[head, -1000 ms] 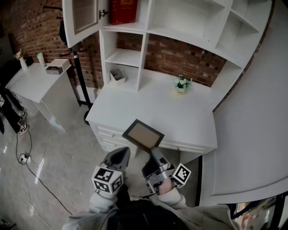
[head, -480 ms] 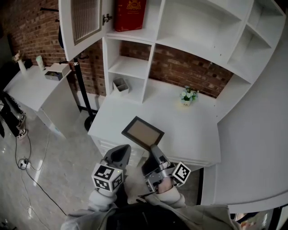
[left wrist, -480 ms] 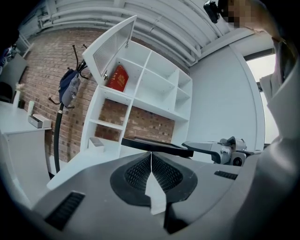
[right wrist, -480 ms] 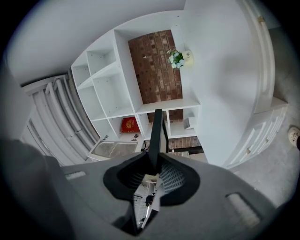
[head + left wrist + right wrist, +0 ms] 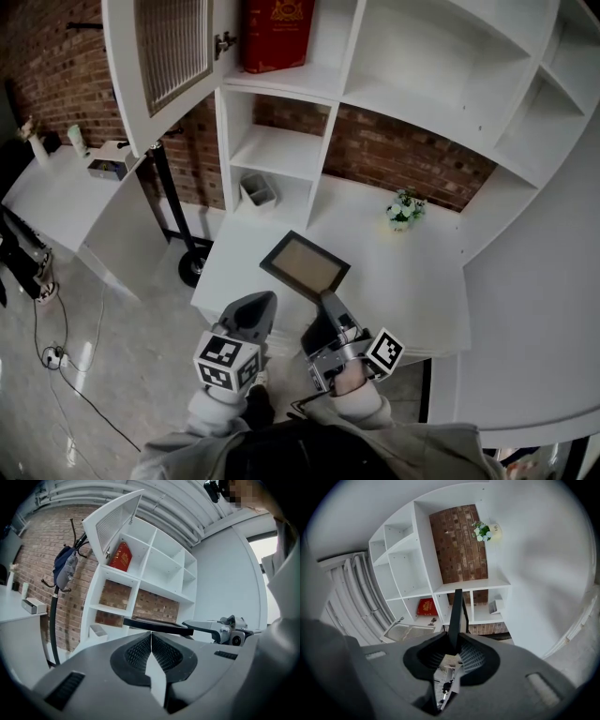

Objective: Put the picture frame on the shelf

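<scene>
Left gripper (image 5: 259, 304): is hanging at the desk's (image 5: 412, 281) front edge near the left corner, with its fingers pressing together on nothing.
Picture frame (image 5: 305, 265): is hovering face up over the desk's front-left part, lying about level.
Frame axis: the long sides are running from back-left to front-right, and one corner is pointing back at the person.
Right gripper (image 5: 327, 300): is pinching that near corner, its fingers narrow on the frame's thin edge. Its own view is showing the frame edge-on.
Shelf unit (image 5: 281, 150): is standing along the desk's back edge, with a red box (image 5: 278, 28) sitting in an upper bay.
Flower pot (image 5: 405, 212): is sitting near the desk's back-right corner.
</scene>
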`<state>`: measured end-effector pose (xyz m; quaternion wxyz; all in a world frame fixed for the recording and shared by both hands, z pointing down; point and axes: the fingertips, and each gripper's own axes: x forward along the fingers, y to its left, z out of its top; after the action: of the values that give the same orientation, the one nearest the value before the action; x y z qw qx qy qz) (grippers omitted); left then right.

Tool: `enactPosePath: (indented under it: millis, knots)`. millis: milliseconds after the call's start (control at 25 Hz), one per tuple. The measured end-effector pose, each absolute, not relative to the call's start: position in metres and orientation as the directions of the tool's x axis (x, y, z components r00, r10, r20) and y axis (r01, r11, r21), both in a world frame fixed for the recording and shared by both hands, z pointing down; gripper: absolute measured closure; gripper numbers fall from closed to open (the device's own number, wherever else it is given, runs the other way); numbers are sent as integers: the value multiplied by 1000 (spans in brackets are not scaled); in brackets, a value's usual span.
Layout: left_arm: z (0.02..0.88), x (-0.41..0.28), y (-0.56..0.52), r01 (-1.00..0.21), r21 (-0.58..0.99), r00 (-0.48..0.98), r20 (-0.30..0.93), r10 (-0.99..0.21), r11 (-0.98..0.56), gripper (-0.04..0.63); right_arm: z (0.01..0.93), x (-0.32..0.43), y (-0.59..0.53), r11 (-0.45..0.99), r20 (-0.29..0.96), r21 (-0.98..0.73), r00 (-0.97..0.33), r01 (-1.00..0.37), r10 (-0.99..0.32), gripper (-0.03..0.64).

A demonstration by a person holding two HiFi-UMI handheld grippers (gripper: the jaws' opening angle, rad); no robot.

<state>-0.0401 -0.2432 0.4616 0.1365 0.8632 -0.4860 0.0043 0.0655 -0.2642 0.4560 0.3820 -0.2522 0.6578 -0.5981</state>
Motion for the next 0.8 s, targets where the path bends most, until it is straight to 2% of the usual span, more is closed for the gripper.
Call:
enactPosePath:
  millis: [800]
  knots:
    - [419,-77,-356,-800,171,594,96,-799,-575,591,389,26,-379,220,-263,-965,-483,146,-835,545]
